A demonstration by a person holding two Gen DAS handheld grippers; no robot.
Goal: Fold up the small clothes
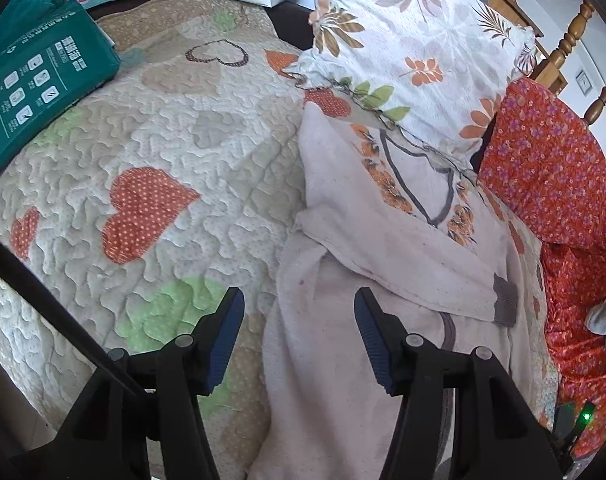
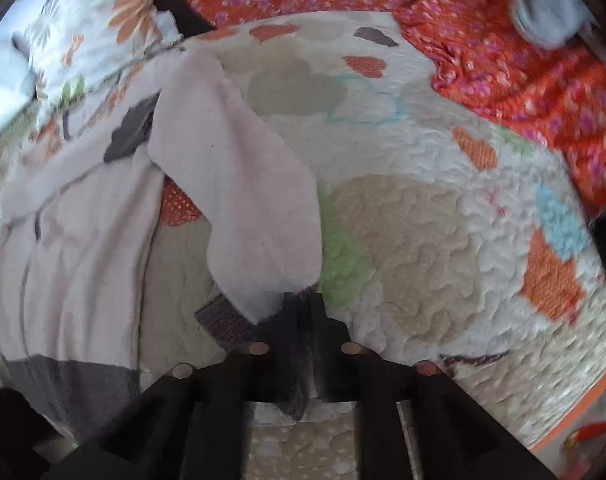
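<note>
Pink fabric everywhere: the small garment (image 1: 383, 264), a pale pink knit top with dark grey ribbed cuffs, lies spread on the quilted bedspread (image 1: 143, 140) directly ahead of the left claw (image 1: 299, 344). That claw's two black fingers with blue ribbed pads (image 1: 227, 344) stand wide apart and hold nothing; the garment's soft, slightly fuzzy body runs between and beyond them, and one sleeve is laid across it with its grey cuff (image 1: 506, 300) ahead and to the right.

Over on the right wrist view, motion blur softens everything. The right claw (image 2: 303, 312) is pressed together on the other sleeve (image 2: 247, 184), with pink cloth and grey ribbing bunched at the fingertips and a strip of dark cuff trailing back between the fingers. The sleeve stretches up and leftward from the tips toward the rest of the top.

The bedspread is cream, puckered with wavy stitching and patched with dotted orange, beige and green hearts. Far ahead of the left claw sits a ruffled floral pillow (image 1: 415, 40); to its right, a crumpled red flowered cloth (image 1: 551, 168); to its far left, a teal printed package (image 1: 43, 80)
</note>
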